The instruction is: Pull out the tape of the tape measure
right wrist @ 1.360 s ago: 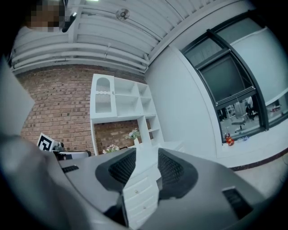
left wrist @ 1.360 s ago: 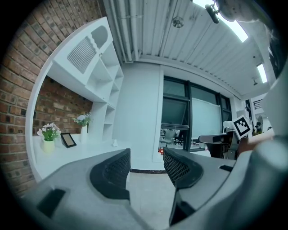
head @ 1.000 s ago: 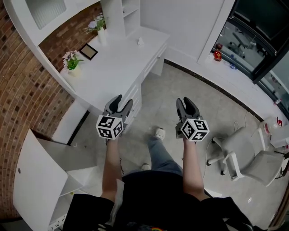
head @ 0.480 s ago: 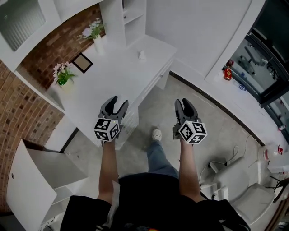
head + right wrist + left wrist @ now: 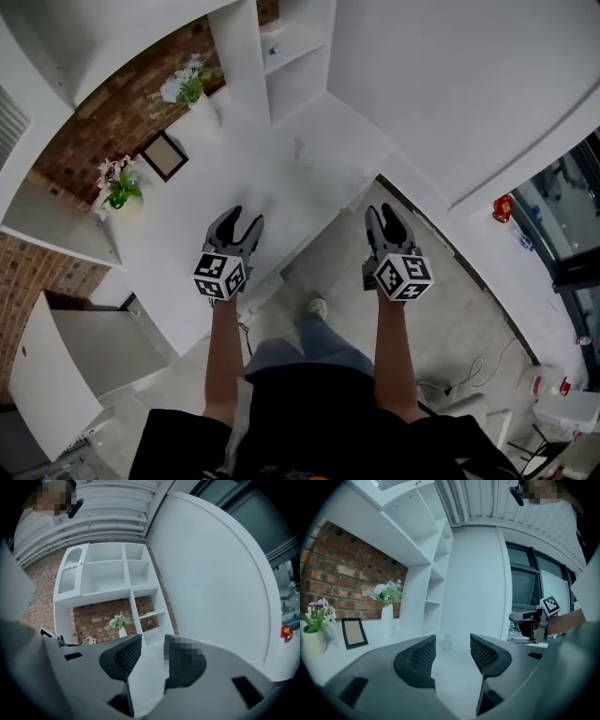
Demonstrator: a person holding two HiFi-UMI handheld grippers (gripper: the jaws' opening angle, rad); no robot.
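A small white object [image 5: 302, 150] stands on the white desk [image 5: 281, 197] toward its far side; it is too small to tell what it is. In the left gripper view the small white object [image 5: 448, 641] shows far off between the jaws. My left gripper [image 5: 236, 223] is held over the desk's near part, open and empty, well short of that object. The left gripper [image 5: 453, 653] points nearly level along the desktop. My right gripper [image 5: 387, 217] is over the floor beside the desk's edge, also open with nothing between its fingers. The right gripper [image 5: 152, 656] faces the shelves.
On the desk's left side stand a white vase of flowers [image 5: 192, 94], a small potted plant [image 5: 117, 183] and a picture frame [image 5: 164, 155]. A white shelf unit [image 5: 291, 56] rises behind the desk. An open white cabinet door [image 5: 47, 375] is at lower left.
The person has walked up to the desk; it and the shelves are closer. The left gripper has come from the desk's near edge to over the desktop. Neither gripper's jaws have changed.
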